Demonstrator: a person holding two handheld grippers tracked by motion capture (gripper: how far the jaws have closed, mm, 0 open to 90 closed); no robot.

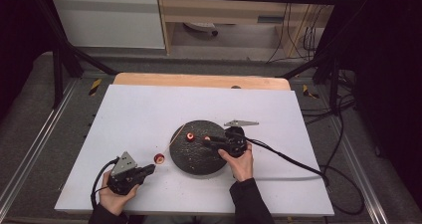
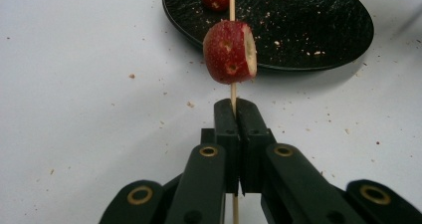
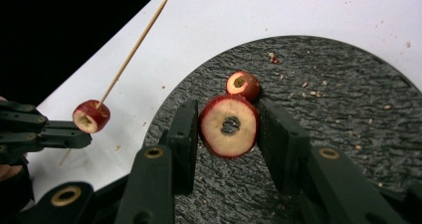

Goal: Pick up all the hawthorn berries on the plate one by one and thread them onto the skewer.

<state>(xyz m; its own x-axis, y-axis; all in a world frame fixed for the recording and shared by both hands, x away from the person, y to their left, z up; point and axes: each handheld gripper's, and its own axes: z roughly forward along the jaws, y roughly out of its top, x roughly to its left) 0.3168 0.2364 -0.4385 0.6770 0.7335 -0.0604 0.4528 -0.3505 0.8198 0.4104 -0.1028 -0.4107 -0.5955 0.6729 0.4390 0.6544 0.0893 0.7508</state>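
My left gripper is shut on a thin wooden skewer, with one cored red fruit piece threaded just beyond its tips. In the high view the left gripper sits at the front left of the white board, and the skewer slants up toward the black plate. My right gripper is shut on a second cored red fruit piece over the plate. A third, smaller fruit piece lies on the plate just behind it. The right gripper points left over the plate.
A white board covers the wooden table, and crumbs are scattered on it and on the plate. A grey three-cornered plate lies behind the right gripper. Cables trail off to the right. Dark frame rails flank the table.
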